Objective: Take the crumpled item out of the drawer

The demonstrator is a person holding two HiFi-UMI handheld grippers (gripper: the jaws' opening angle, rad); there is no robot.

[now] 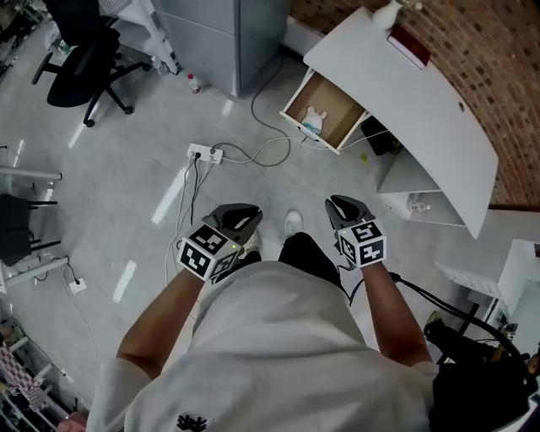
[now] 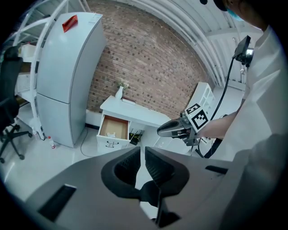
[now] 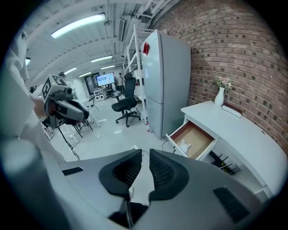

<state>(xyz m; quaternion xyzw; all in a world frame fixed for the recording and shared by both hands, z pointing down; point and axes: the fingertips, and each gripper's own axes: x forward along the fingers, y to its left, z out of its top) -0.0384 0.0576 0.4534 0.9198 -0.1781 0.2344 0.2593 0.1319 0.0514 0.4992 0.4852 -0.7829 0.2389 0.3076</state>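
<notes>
The drawer [image 1: 336, 105] stands pulled out of the white desk [image 1: 422, 110], far ahead of me across the floor. A small white crumpled item [image 1: 314, 120] lies in its front corner on the brown bottom. I hold both grippers close to my body, well away from the drawer. My left gripper [image 1: 242, 216] and my right gripper [image 1: 341, 205] are both shut with nothing between their jaws. The left gripper view shows the drawer [image 2: 113, 126], the item [image 2: 111, 134] and the right gripper [image 2: 163, 130]. The right gripper view shows the drawer [image 3: 198, 137] and the item [image 3: 183, 145].
A power strip [image 1: 207, 153] with trailing cables lies on the floor between me and the desk. A tall grey fridge [image 1: 228, 34] stands left of the desk, and an office chair [image 1: 80, 51] stands farther left. A white vase [image 1: 388, 13] sits on the desk top.
</notes>
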